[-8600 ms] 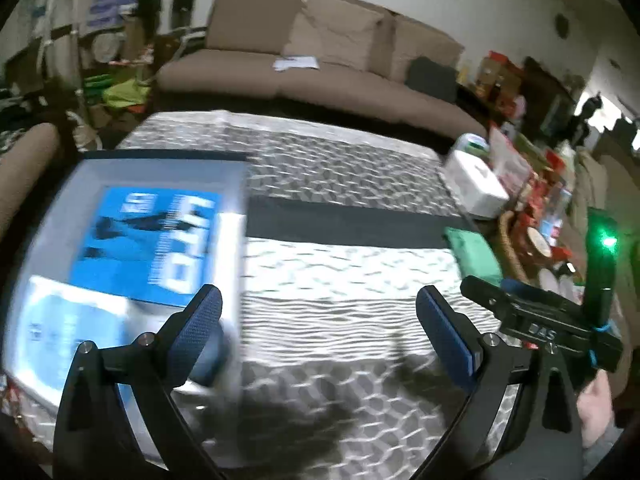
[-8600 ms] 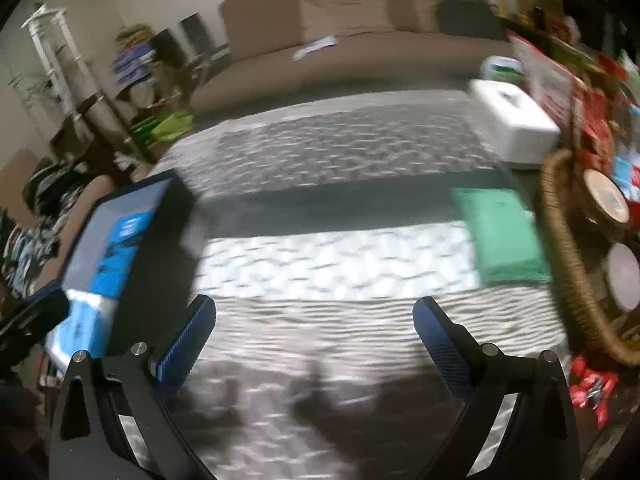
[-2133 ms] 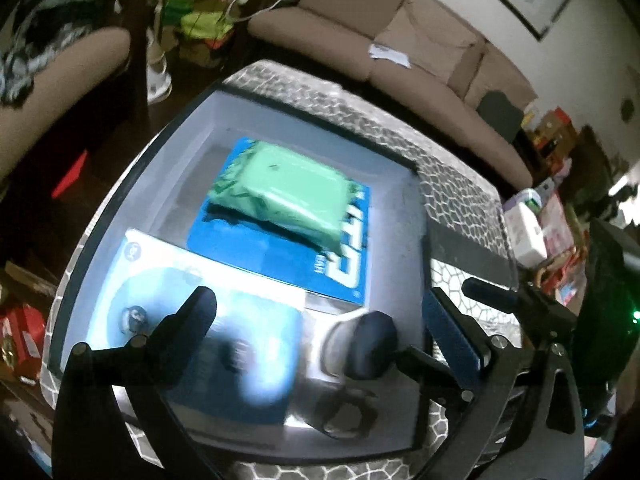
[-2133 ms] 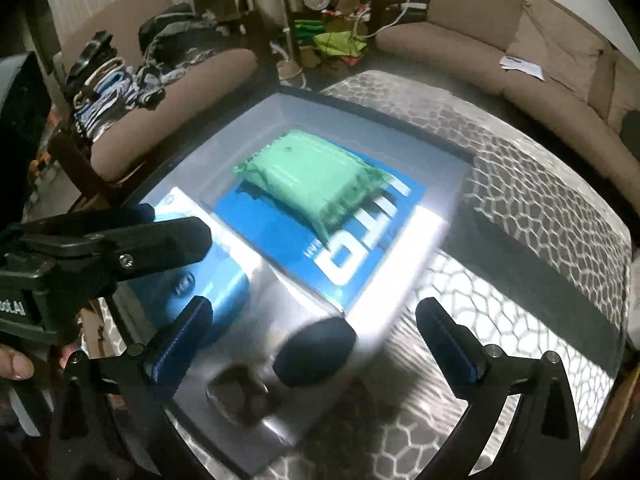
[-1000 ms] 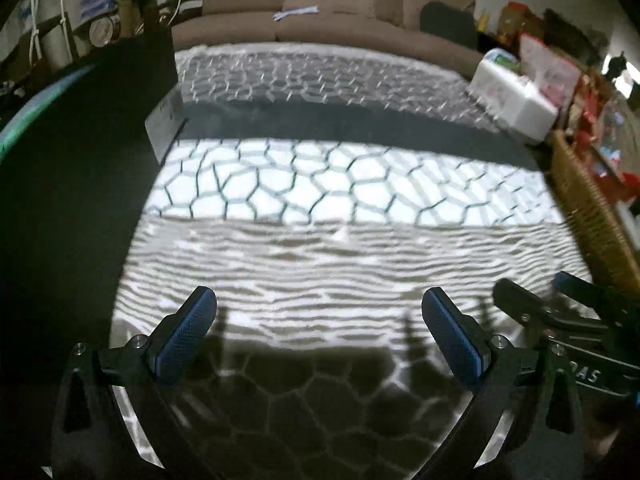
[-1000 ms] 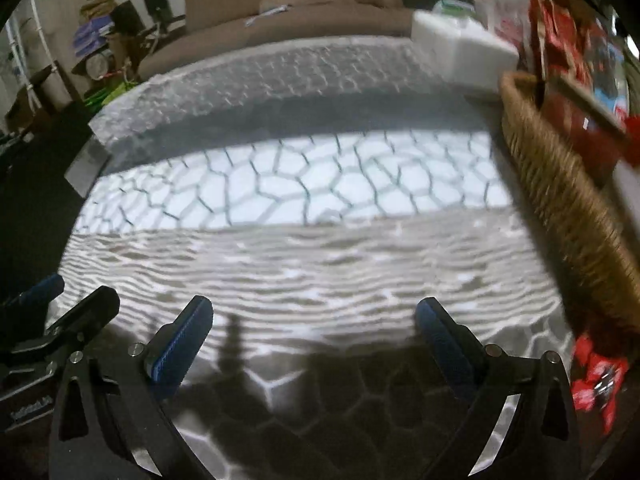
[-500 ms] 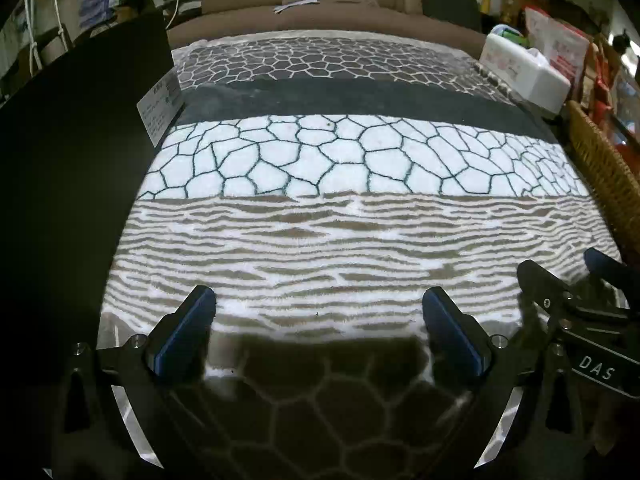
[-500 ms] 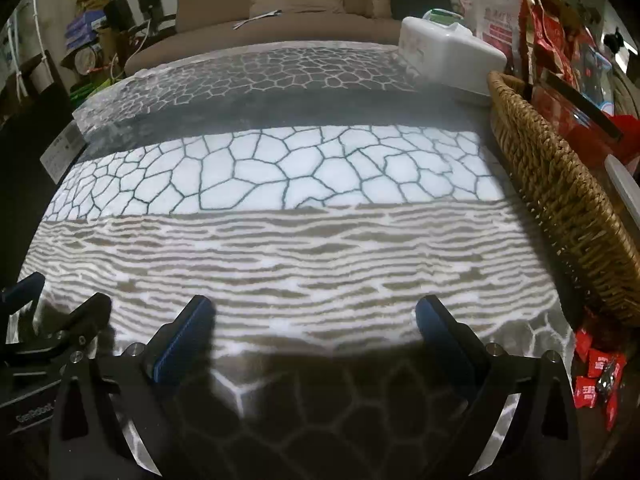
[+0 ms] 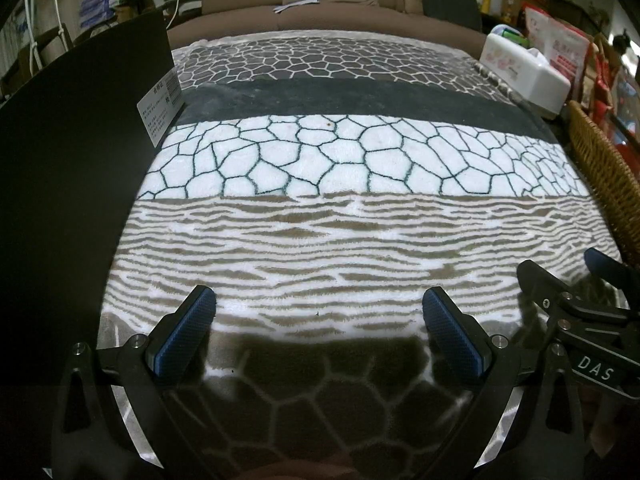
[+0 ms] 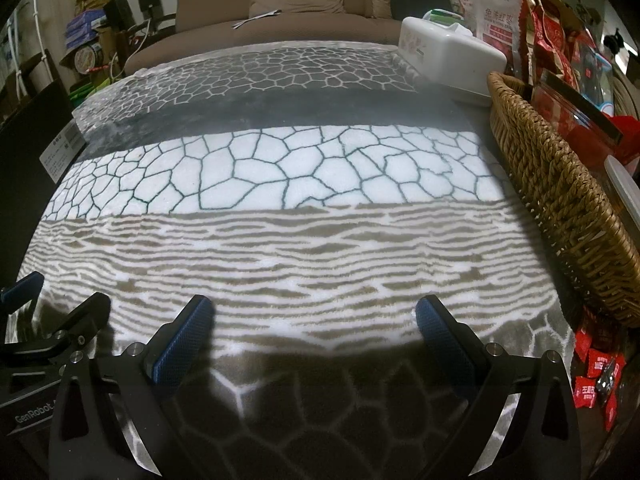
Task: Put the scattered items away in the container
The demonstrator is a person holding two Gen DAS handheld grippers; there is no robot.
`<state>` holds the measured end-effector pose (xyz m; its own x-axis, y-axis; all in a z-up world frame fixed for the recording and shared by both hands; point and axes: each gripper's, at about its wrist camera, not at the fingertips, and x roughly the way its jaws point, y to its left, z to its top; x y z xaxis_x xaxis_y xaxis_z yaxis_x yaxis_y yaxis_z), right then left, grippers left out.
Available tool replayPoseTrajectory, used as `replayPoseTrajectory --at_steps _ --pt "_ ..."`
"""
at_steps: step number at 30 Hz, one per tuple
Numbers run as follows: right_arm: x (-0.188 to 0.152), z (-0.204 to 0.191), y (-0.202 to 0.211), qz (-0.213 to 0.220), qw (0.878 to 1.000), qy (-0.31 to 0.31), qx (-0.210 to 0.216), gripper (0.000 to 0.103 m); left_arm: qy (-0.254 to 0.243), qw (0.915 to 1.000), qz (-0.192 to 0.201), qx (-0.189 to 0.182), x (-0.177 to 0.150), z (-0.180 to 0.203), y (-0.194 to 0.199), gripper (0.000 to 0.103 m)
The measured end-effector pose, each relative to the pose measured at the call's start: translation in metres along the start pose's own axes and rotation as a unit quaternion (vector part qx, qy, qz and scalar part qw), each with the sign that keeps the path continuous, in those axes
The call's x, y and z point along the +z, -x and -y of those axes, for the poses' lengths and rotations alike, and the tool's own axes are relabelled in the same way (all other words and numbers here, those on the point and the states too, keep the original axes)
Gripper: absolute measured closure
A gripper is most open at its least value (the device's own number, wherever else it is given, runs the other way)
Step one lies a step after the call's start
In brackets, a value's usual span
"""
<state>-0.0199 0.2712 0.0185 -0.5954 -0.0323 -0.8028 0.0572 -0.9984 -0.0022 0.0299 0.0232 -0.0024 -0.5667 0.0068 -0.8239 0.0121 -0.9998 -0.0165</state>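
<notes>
The black container [image 9: 68,184] stands at the left of the patterned cloth; only its dark outer wall with a white label [image 9: 160,110] shows, and its contents are hidden. It also shows at the left edge of the right wrist view [image 10: 28,132]. My left gripper [image 9: 320,320] is open and empty, low over the cloth near its front edge. My right gripper [image 10: 312,328] is open and empty, beside the left one. Each gripper shows at the edge of the other's view. No loose item lies on the cloth.
A wicker basket [image 10: 560,200] with red snack packets stands at the right. A white tissue box [image 10: 448,56] sits at the back right. Small red packets [image 10: 596,376] lie by the basket. A brown sofa [image 9: 340,4] is behind the table.
Both grippers have pulled back from over the container, where a green pack lay on a blue box, and come down low over the cloth. In the last half second they have barely moved.
</notes>
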Motion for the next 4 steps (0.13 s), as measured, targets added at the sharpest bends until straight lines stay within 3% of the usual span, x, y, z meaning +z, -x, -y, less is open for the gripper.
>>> replayPoseTrajectory --at_steps 4 --pt "0.0001 -0.0001 0.0000 0.000 1.000 0.000 0.000 0.000 0.000 1.0000 0.000 -0.001 0.0019 -0.0010 -0.0008 0.000"
